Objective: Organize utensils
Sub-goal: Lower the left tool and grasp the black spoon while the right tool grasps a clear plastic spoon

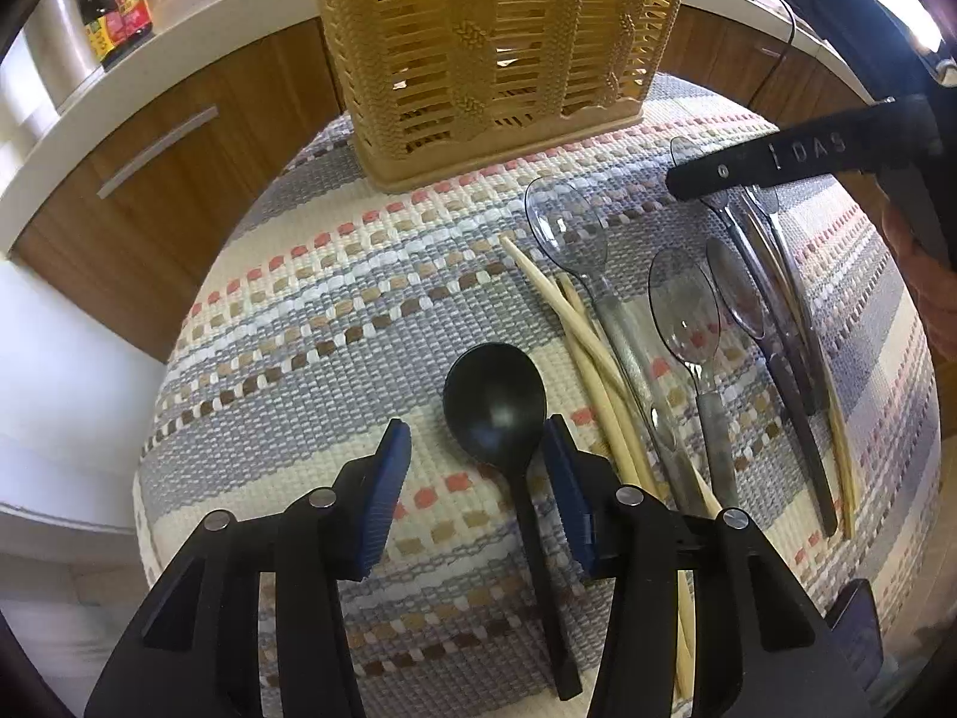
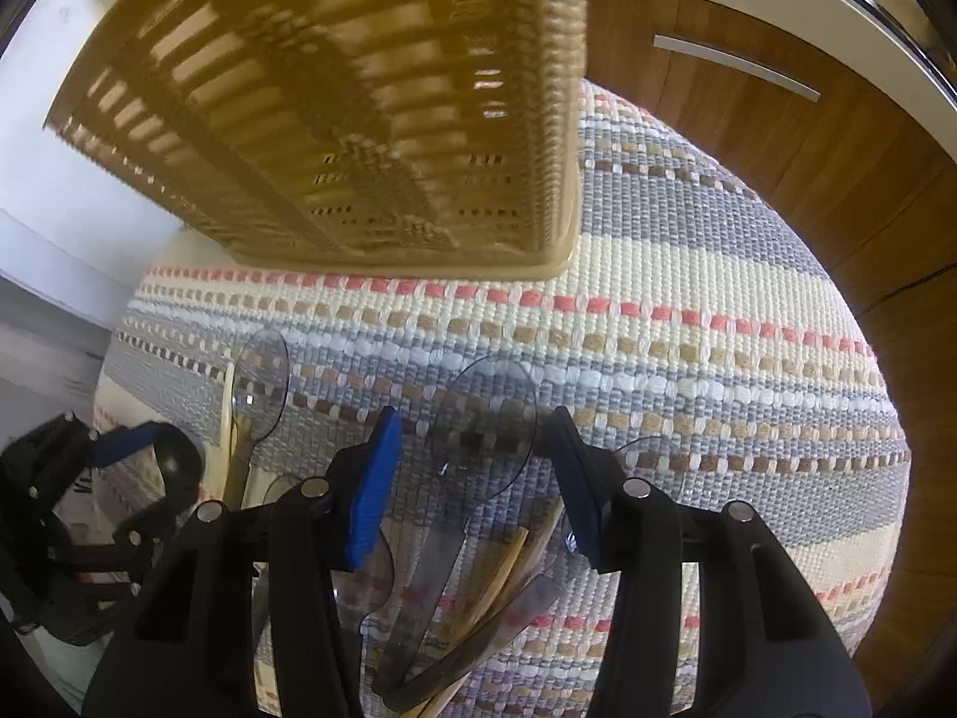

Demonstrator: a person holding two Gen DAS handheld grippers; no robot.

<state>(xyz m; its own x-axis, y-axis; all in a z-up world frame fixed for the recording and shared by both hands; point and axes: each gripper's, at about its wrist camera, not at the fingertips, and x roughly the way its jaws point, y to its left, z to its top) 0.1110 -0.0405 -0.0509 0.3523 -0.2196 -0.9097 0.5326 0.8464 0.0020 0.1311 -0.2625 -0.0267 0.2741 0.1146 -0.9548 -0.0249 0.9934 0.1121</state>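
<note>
Matt black plastic spoon (image 1: 495, 401), clear glossy spoons (image 1: 565, 227), coarse woven mat (image 1: 335, 311)

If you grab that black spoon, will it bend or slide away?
The black spoon looks like stiff moulded plastic, so it probably won't bend. It seems light. Its glossy, thin handle might slip in the left tongs, though the woven mat should stop sliding.

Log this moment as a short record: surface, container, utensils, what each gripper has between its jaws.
surface: striped woven mat
container: tan slotted basket, upright at the mat's far edge
utensils: black spoon, clear plastic spoons, pale chopsticks, all lying on the mat
left gripper: jaws apart, black spoon's neck between them, pads not pressing
right gripper: jaws apart over a clear spoon bowl, no grip visible
</note>
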